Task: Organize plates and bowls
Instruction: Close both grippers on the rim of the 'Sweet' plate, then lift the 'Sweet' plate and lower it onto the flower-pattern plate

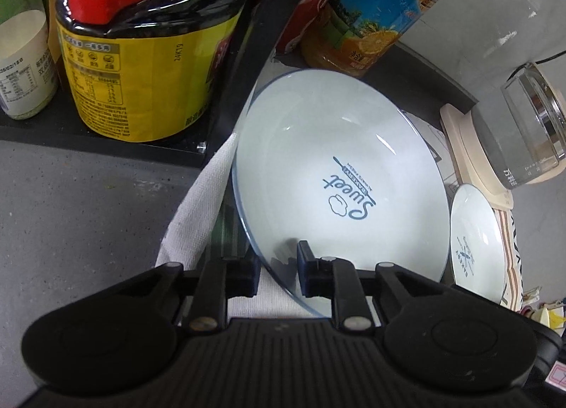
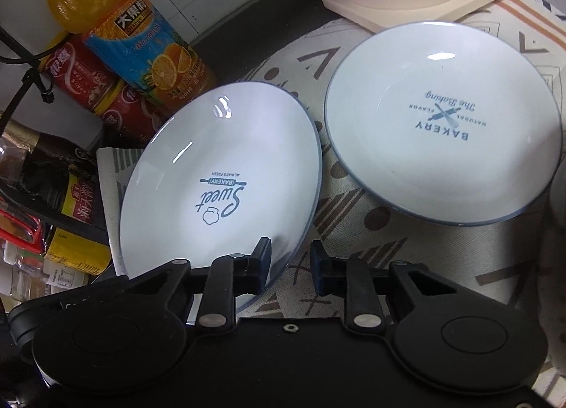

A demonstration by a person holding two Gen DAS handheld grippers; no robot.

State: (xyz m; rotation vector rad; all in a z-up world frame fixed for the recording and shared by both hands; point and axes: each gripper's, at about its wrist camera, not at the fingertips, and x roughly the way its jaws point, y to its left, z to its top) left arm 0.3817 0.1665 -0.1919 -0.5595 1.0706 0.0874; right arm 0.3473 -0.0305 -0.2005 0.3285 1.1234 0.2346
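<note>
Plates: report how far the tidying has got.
Done: nothing stacked yet. In hand: the tilted plate, its rim pinched by the left gripper and the right gripper. Left: the second plate lies apart on the patterned cloth; no bowls in view.

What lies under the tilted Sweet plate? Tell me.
A patterned cloth on its right side and a white cloth on its left lie under the Sweet plate; the middle is covered.

Left wrist view: yellow-labelled bottle (image 1: 141,64) cut off above; kettle (image 1: 530,132) cropped at right edge. Right wrist view: a pale object (image 2: 559,195) at right edge, unidentifiable; left clutter (image 2: 42,195) indistinct.
</note>
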